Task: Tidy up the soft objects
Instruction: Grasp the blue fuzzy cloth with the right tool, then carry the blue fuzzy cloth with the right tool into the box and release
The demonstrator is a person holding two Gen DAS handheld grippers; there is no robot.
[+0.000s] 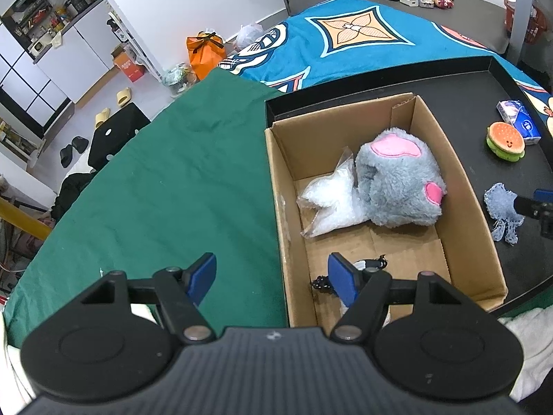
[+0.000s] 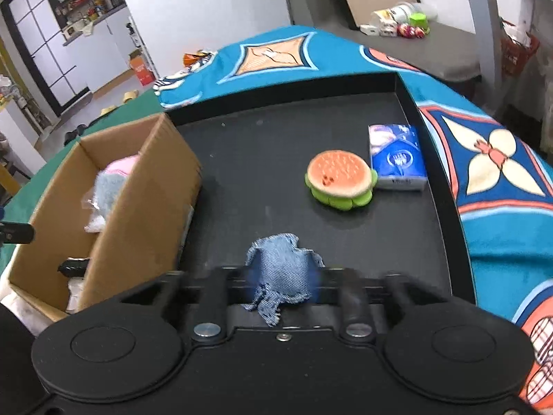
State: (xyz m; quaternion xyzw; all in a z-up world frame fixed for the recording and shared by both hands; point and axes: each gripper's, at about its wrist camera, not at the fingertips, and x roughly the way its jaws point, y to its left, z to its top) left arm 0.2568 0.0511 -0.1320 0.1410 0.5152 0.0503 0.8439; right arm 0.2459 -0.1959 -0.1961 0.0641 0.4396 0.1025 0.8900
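Note:
A frayed denim patch point(image 2: 280, 263) lies on the black tray point(image 2: 276, 138) between the blurred blue pads of my right gripper point(image 2: 283, 278), which stands open around it. Farther back on the tray sit a burger-shaped plush point(image 2: 340, 180) and a blue tissue pack point(image 2: 397, 159). The cardboard box point(image 1: 380, 252) holds a grey plush with pink patches point(image 1: 401, 180) and a clear bag of white filling point(image 1: 328, 204). My left gripper point(image 1: 273, 276) hangs open over the box's near left wall with nothing between its pads. A small black item point(image 1: 319, 282) lies partly hidden behind its right pad.
The tray rests on a bed with a green sheet point(image 1: 172, 190) and a blue patterned blanket point(image 1: 363, 34). A finger of the right gripper point(image 1: 528, 204) shows beside the denim patch point(image 1: 501, 211). Slippers, bags and boxes lie on the floor beyond.

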